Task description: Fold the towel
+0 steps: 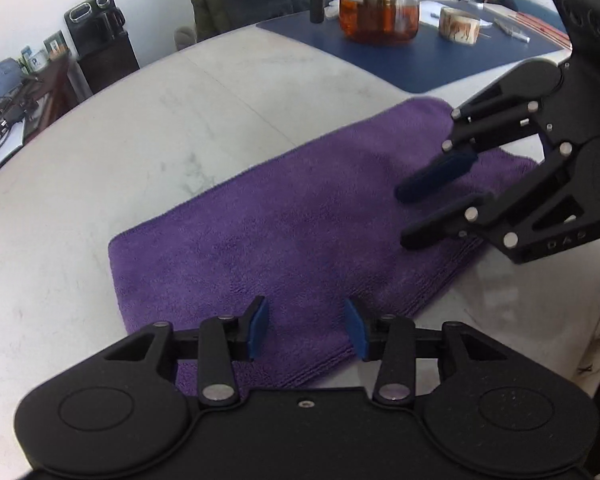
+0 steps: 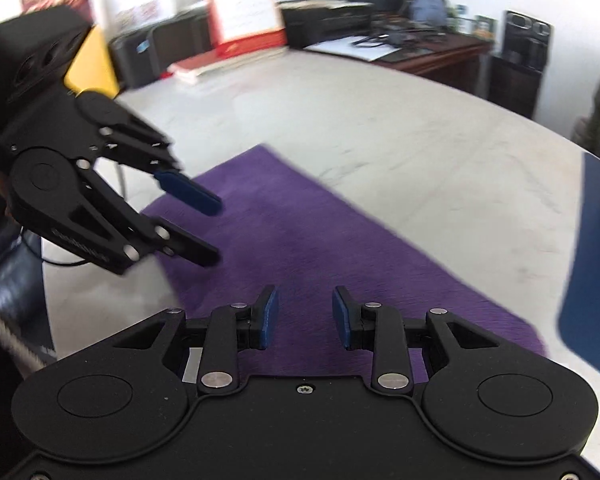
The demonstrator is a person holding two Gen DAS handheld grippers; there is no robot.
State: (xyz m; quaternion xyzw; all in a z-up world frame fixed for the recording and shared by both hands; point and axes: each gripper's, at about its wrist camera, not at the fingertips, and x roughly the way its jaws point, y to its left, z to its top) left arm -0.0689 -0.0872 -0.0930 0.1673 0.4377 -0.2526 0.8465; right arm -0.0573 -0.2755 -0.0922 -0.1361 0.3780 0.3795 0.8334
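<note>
A purple towel (image 1: 300,224) lies flat on the pale table as a folded oblong with stacked layers along its near edge. It also shows in the right wrist view (image 2: 320,248). My left gripper (image 1: 306,330) is open and empty, just above the towel's near edge; it appears in the right wrist view (image 2: 218,232) over the towel's left end. My right gripper (image 2: 305,316) is open and empty above the towel; it appears in the left wrist view (image 1: 402,216) over the towel's right end.
A blue mat (image 1: 420,60) at the table's far side carries a glass teapot (image 1: 378,8) and a small round box (image 1: 458,26). The blue mat's edge shows in the right wrist view (image 2: 592,264). Desks, chairs and boxes stand beyond the pale table (image 1: 180,120).
</note>
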